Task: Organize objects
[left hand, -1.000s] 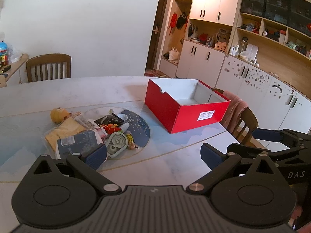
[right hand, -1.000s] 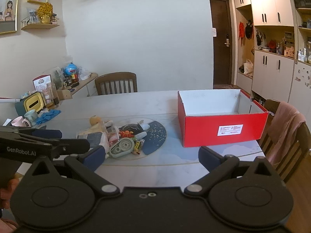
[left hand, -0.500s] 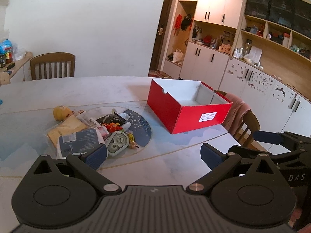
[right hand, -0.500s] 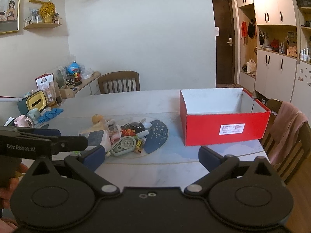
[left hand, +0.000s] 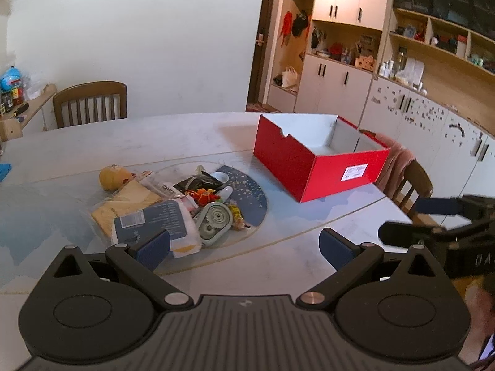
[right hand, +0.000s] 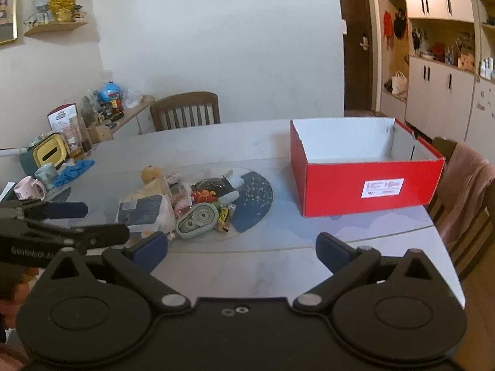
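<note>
Both hand-held grippers, left (left hand: 244,245) & right (right hand: 241,253), are released, holding nothing, near the desk (left hand: 278,262) edge. Pile of small items (left hand: 173,204) sits left of the empty red box (left hand: 318,167). Risk: items overlap, so a grab could drag neighbours.

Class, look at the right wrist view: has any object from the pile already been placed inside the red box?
No. The red box shows only bare white inner walls and floor, while the pile lies on the table.

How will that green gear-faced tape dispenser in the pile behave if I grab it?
The tape dispenser looks like rigid plastic, so probably stiff and light. Its rounded, smooth shell may slip. It leans on neighbouring clutter, so lifting may disturb that.
</note>
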The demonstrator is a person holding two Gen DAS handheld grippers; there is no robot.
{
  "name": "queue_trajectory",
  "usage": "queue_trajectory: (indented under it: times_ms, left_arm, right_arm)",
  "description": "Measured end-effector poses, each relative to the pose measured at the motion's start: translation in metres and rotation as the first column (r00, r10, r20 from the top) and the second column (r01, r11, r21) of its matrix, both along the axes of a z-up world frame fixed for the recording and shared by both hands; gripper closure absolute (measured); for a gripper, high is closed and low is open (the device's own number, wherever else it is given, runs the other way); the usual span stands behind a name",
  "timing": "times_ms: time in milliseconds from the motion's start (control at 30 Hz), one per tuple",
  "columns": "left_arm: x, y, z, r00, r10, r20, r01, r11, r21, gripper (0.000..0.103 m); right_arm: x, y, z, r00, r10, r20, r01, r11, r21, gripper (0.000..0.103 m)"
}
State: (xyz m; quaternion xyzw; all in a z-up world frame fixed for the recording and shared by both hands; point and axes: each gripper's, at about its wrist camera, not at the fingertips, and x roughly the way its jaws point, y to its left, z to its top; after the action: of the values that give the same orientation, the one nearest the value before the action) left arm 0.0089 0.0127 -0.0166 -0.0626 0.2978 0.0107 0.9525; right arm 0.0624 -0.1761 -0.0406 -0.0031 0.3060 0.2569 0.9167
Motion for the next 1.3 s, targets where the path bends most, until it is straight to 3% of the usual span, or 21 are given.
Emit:
queue_trajectory:
  times_ms: [233, 433, 600, 733, 1100, 1300]
  left_arm:
    - [0.012, 0.024, -0.016, 0.998, -0.063, -0.004, 0.063, 0.996, 0.066, 0.000]
    - [0.025, 0.044, -0.029, 0.987, -0.159, -0.004, 0.157, 0.972, 0.173, 0.000]
    - [0.043, 0.063, -0.039, 0.964, -0.264, -0.026, 0.262, 0.934, 0.244, 0.000]
    - [0.058, 0.072, -0.055, 0.933, -0.354, -0.070, 0.356, 0.876, 0.325, 0.000]
    - [0.086, 0.094, -0.092, 0.873, -0.458, -0.165, 0.487, 0.806, 0.338, 0.000]
    - [0.091, 0.100, -0.101, 0.869, -0.466, -0.168, 0.495, 0.812, 0.308, 0.000]
  right_arm:
    - [0.022, 0.024, -0.008, 0.997, -0.035, -0.068, 0.034, 0.999, -0.005, 0.001]
    - [0.042, 0.048, -0.011, 0.992, -0.062, -0.114, 0.062, 0.998, -0.009, 0.001]
    - [0.063, 0.073, -0.018, 0.985, -0.074, -0.154, 0.070, 0.997, -0.027, 0.001]
    - [0.080, 0.096, -0.031, 0.977, -0.082, -0.198, 0.073, 0.996, -0.054, 0.002]
    - [0.117, 0.144, -0.066, 0.943, -0.119, -0.309, 0.093, 0.991, -0.096, 0.004]
    - [0.134, 0.162, -0.079, 0.928, -0.130, -0.349, 0.102, 0.990, -0.099, 0.008]
